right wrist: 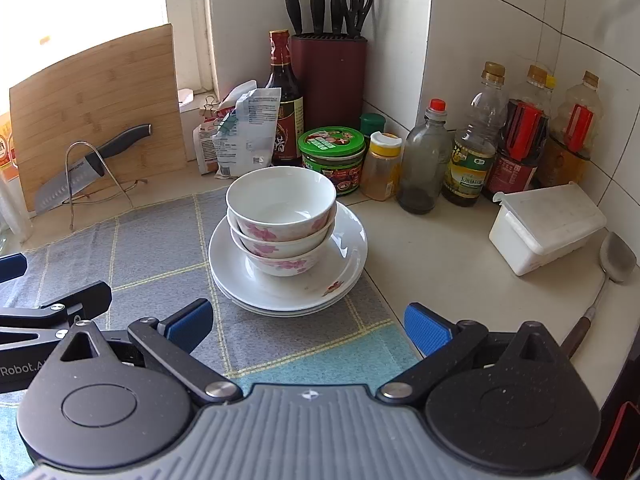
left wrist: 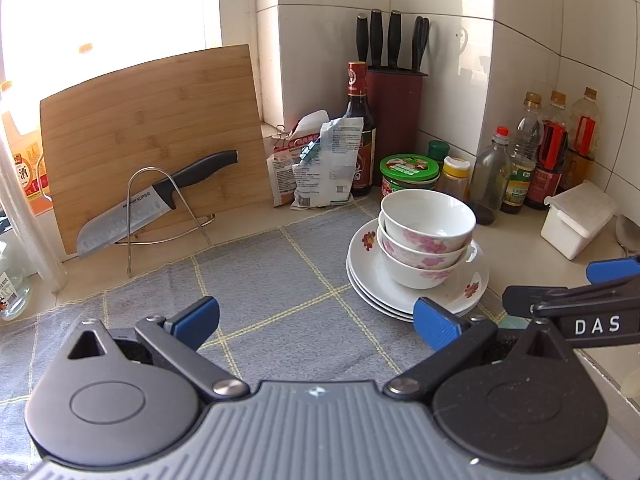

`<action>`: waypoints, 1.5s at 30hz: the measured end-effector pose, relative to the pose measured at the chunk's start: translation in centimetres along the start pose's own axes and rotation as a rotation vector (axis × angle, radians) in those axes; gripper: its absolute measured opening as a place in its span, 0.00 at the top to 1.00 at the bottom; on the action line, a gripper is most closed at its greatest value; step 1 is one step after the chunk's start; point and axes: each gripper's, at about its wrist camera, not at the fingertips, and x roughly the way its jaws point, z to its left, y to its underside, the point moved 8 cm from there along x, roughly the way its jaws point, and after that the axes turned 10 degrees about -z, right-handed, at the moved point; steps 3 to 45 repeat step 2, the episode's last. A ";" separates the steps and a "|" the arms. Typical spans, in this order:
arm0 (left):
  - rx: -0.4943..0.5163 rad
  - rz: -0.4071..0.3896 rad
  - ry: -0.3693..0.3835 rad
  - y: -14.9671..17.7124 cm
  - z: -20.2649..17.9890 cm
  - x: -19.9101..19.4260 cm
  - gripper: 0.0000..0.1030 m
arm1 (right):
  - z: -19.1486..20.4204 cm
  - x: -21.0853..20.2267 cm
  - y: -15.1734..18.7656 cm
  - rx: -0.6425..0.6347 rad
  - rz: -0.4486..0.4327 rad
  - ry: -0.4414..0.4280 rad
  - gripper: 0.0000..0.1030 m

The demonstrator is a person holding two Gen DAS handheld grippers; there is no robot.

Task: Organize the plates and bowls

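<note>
**Bowls and plates: position relative to grippers**

Bowls [right wrist: 281,220], three nested, stand on stacked plates [right wrist: 344,256] directly ahead of the right gripper [right wrist: 306,326], jaws spread, empty. Left gripper [left wrist: 316,322], likewise spread and empty, has the stack ahead-right.

Left gripper [left wrist: 316,322] spread wide, blue pads [left wrist: 198,320] well apart, nothing between them, pointed forward and a little downward. Right gripper [right wrist: 308,324] likewise agape, its blue pads [right wrist: 426,326] far apart and gripping nothing, aimed forward at a similar tilt. Both side by side at about one level, right gripper's fingers [left wrist: 612,270] poking into the left wrist view's right edge.
</note>
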 end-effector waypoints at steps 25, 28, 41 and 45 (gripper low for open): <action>0.001 -0.001 0.001 0.0 -0.1 0.0 0.01 | 0.0 0.0 0.0 0.001 -0.001 0.001 0.00; 0.001 -0.001 0.001 0.0 -0.1 0.0 0.01 | 0.0 0.0 0.0 0.001 -0.001 0.001 0.00; 0.001 -0.001 0.001 0.0 -0.1 0.0 0.01 | 0.0 0.0 0.0 0.001 -0.001 0.001 0.00; 0.001 -0.001 0.001 0.0 -0.1 0.0 0.01 | 0.0 0.0 0.0 0.001 -0.001 0.001 0.00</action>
